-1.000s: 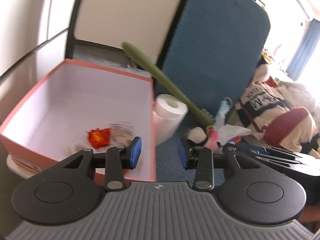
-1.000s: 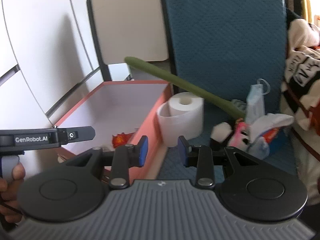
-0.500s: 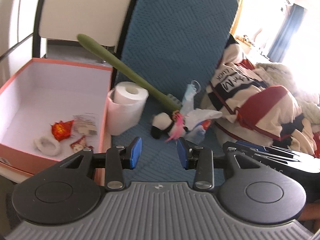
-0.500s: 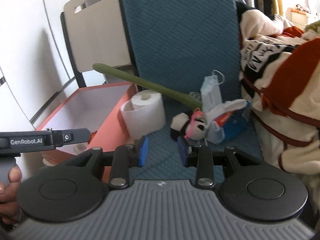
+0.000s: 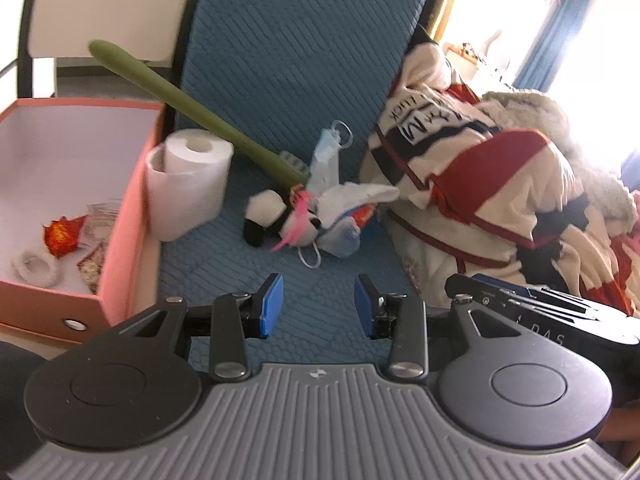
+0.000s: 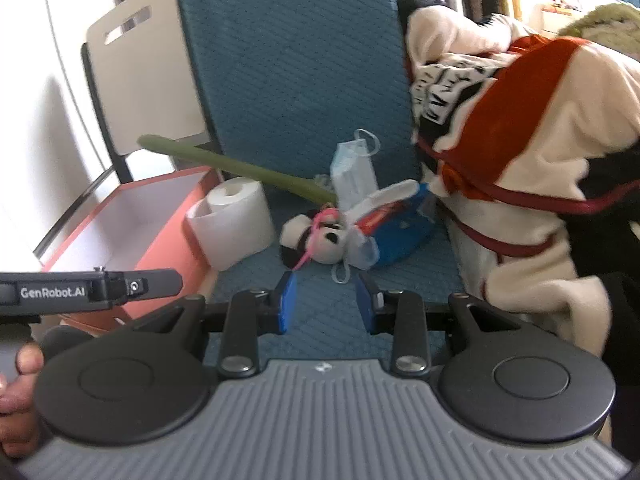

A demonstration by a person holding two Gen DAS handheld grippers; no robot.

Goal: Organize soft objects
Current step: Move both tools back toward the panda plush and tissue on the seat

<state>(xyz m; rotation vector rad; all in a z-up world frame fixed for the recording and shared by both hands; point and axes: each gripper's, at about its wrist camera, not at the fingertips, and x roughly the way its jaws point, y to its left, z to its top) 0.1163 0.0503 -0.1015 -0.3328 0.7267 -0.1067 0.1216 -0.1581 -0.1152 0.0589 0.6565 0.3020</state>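
Both tongs spread, holding nothing.
Panda plush [image 5: 276, 216] lies on blue seat [image 5: 320, 300], beyond left tongs [image 5: 319, 306] and right tongs [image 6: 326, 302], apart from both.

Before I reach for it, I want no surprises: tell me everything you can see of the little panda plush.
The panda plush is small, white with black limbs and eye patches, and looks soft and fuzzy. It lies on its side on the blue seat cushion, between the toilet paper roll and a heap of face masks and packets, touching that heap. A pink cord crosses it. The green stick ends right above it. Neither gripper touches it.
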